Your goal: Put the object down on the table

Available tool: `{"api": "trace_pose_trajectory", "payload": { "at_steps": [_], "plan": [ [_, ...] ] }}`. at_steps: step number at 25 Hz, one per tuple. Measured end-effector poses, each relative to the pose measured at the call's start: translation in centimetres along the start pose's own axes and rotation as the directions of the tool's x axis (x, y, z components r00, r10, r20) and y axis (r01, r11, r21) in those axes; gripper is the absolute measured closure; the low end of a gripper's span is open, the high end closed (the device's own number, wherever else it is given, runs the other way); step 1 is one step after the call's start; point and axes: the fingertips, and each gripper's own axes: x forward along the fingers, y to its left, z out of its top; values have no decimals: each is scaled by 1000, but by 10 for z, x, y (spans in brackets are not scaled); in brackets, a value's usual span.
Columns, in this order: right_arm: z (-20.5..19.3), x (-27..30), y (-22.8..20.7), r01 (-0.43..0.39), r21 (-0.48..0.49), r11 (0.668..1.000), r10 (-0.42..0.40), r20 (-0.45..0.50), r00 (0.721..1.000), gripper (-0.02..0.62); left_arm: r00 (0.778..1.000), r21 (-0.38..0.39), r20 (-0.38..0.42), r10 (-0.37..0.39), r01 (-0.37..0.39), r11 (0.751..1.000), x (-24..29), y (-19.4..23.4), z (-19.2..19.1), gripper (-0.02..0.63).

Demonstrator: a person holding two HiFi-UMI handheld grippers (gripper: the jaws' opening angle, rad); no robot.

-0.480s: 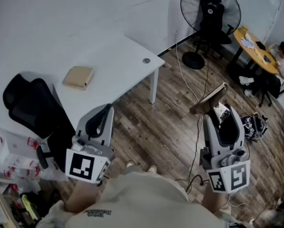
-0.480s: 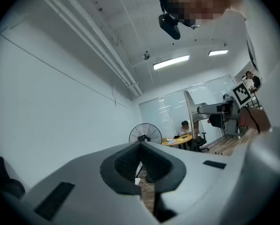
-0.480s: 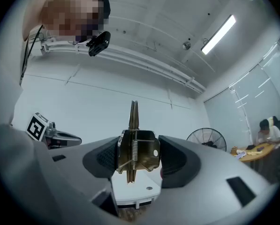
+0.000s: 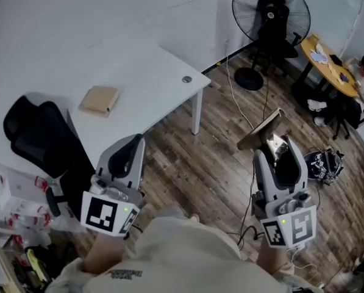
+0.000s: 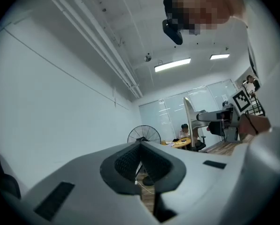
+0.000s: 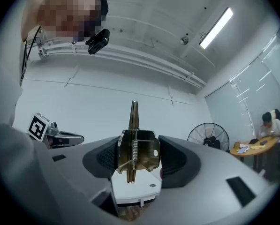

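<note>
The left gripper (image 5: 140, 161) has its fingers closed together, pad against pad, with nothing between them. The right gripper (image 6: 136, 157) is closed on a clipboard (image 4: 262, 132): its two pads press on both sides of the metal clip (image 6: 143, 150), so the fingers stand quite wide. The brown board goes out past the fingertips and rises upward, and the right gripper view shows it on its thin edge. The clipboard is in the air over the wooden floor (image 4: 212, 163), not touching the white table (image 4: 163, 81). This table is ahead of the left fingers and to the left of the right fingers, well apart from the board. On it lies a flat brown box (image 4: 100, 99), and a black office chair (image 4: 38, 133) stands left of the left fingers. Far beyond the right fingertips stand a big fan (image 4: 270, 11) and a yellow round table (image 4: 328, 66), where a person (image 4: 363, 72) is sitting
</note>
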Motion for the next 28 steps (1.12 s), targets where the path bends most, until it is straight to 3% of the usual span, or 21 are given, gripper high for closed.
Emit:
{"api": "trace_pose_trajectory", "payload": {
  "at_steps": [6, 17, 28],
  "plan": [
    [-5, 14, -6, -21, -29, 999, 20, -44, 999, 344, 1000, -12, -17, 8, -8, 1000, 8, -5, -9, 584],
    [-46, 46, -30, -31, 60, 998, 35, -78, 996, 344, 999, -25, -35, -17, 16, 1000, 46, 3, -41, 584],
    [-100, 151, -48, -67, 208, 976, 95, -131, 987, 344, 995, -69, -99, 5, -12, 998, 104, 64, -87, 584]
  ]
}}
